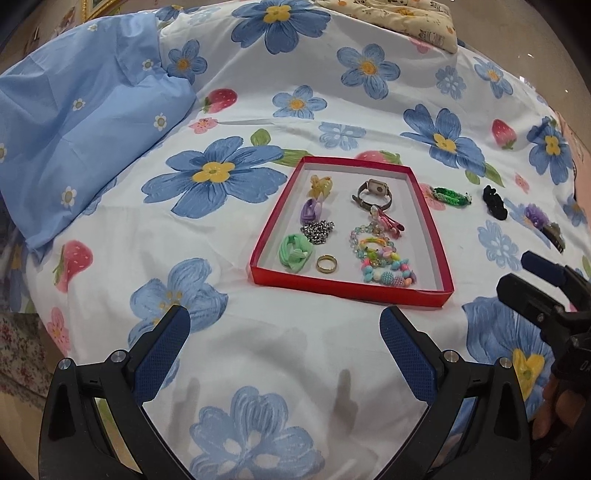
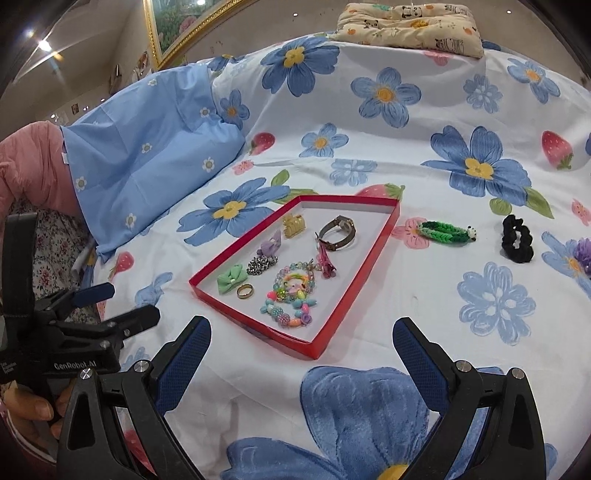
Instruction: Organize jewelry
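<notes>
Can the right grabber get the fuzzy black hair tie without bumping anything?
Probably yes. The right gripper is open and empty, and the black scrunchie lies alone on the bedsheet, outside the red tray, with only bare fabric in between.

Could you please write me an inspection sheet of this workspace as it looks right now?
Surface: floral bedsheet, lightly wrinkled.
Job's things: red tray holds watch, ring, chain, bead bracelets and clips; green bracelet, black scrunchie and purple flower lie outside, to its right.
Clutter: nothing seen.
Grippers: left gripper and right gripper open, empty, above the sheet.
Cables: nothing seen.
Surroundings: blue pillow, panda cushion, gold picture frame.
</notes>
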